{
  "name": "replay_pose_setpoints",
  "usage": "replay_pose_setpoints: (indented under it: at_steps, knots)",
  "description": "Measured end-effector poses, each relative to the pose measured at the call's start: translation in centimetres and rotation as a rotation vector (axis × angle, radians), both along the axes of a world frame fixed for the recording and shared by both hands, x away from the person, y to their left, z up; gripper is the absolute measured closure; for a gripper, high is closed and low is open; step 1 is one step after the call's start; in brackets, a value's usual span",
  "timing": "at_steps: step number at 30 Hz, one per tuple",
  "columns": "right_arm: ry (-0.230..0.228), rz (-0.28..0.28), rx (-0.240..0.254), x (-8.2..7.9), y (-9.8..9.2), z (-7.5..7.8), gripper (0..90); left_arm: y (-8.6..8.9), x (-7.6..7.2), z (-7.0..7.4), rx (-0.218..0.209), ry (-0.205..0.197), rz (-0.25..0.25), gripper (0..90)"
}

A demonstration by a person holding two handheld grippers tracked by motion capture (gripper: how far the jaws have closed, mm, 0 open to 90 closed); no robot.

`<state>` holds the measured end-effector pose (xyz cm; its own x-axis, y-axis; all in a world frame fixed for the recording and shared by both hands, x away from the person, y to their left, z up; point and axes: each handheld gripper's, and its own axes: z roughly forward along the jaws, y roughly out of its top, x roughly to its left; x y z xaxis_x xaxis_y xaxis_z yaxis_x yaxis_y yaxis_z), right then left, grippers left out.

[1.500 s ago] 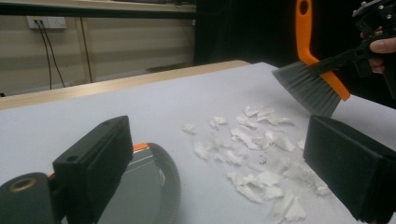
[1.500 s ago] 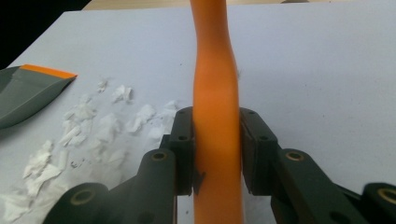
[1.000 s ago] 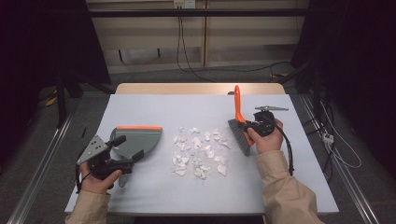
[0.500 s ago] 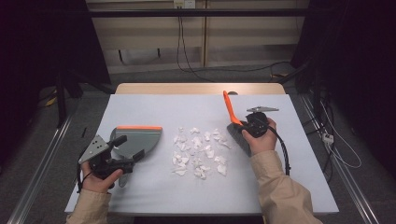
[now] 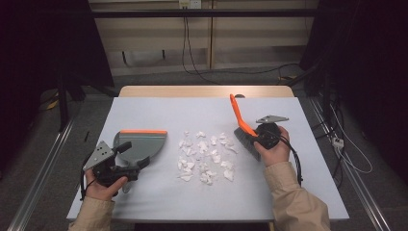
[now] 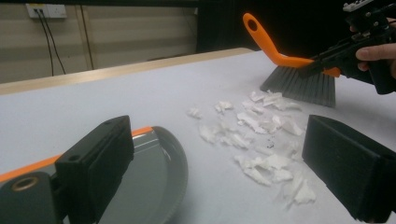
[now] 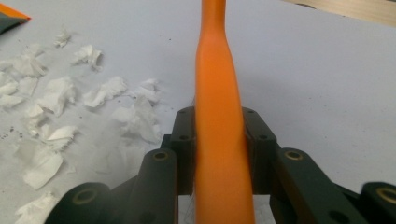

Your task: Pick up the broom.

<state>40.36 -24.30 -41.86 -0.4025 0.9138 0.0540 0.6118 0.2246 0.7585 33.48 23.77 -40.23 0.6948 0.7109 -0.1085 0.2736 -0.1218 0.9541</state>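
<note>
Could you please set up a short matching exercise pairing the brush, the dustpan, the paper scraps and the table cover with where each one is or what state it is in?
Things:
1. brush
2. dustpan
3. paper scraps
4. table cover

Places or states:
A. scattered loose in the middle of the table
B. lying flat, orange lip toward the far edge, by the left gripper
C. handle clamped in the right gripper, bristles beside the scraps
D. pale grey sheet spread under everything

Pairs: 1-C, 2-B, 3-A, 4-D
</note>
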Motion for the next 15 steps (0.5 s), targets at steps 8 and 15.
replay_pose_setpoints:
  at_steps: [8, 15]
  knots:
    - [-0.046, 0.095, 0.033, 2.5, 0.2, 0.8, 70.7, 0.1, 0.3, 0.0, -0.011, -0.001, 0.008, 8.7]
    - [-0.117, 0.231, 0.035, 6.9, 1.9, 0.6, 70.7, 0.4, 0.4, -0.2, 0.008, 0.002, 0.021, 8.7]
